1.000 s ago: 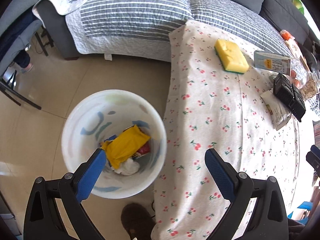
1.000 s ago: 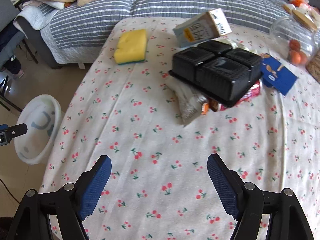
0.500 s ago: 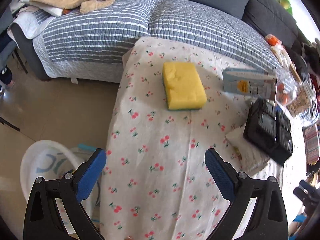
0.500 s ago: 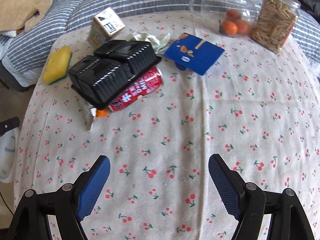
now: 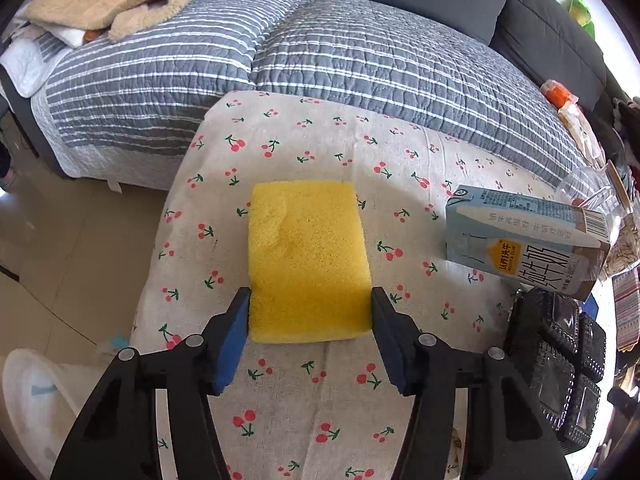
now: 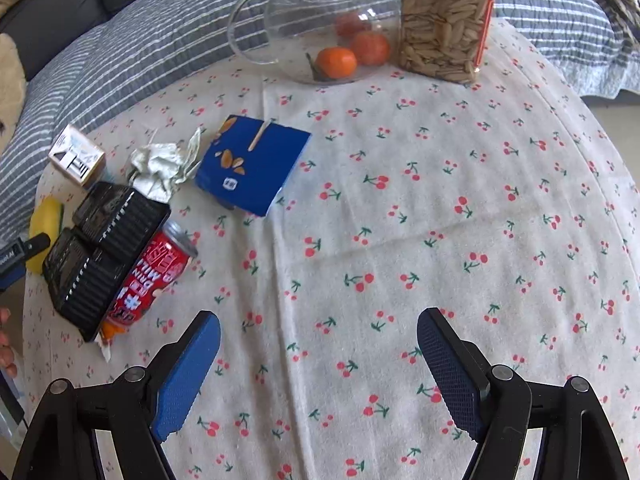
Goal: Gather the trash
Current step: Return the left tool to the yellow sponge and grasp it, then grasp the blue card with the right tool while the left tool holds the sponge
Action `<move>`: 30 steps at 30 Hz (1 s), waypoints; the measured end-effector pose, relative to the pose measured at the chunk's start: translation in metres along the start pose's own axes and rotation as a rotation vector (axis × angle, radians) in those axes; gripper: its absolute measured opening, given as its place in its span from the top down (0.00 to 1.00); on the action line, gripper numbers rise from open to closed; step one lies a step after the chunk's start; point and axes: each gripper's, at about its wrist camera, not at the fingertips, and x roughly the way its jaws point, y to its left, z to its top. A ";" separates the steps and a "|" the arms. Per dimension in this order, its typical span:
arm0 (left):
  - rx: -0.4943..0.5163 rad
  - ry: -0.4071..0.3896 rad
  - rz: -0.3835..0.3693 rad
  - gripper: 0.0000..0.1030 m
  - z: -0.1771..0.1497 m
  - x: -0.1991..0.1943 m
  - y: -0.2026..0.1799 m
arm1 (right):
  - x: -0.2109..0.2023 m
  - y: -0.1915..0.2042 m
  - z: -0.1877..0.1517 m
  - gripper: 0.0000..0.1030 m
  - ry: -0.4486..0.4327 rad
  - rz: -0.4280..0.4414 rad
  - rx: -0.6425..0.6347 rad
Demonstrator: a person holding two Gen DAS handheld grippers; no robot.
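Now the left tool [image 5: 311, 309] has its blue pads touching both sides of the yellow sponge [image 5: 306, 258] near the counter's [image 5: 328, 400] left edge; the right tool [image 6: 319, 338] stands wide apart, beside the red can [image 6: 154, 278]

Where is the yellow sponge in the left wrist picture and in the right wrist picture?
Left wrist: the yellow sponge fills the centre, between the left gripper pads.
Right wrist: the sponge is a sliver at the far left edge, behind the black plastic tray.
Shared landmark: the milk carton.
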 end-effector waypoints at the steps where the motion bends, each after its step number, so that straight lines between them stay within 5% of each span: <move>1: -0.005 -0.011 -0.012 0.43 0.000 -0.001 0.002 | 0.007 -0.002 0.007 0.18 0.019 0.005 0.015; 14: -0.058 -0.022 -0.085 0.50 -0.013 -0.017 0.021 | 0.072 0.010 0.090 0.18 0.070 0.082 0.148; 30: -0.085 -0.006 -0.076 0.50 -0.014 -0.015 0.034 | 0.123 0.058 0.121 0.15 0.056 -0.051 0.144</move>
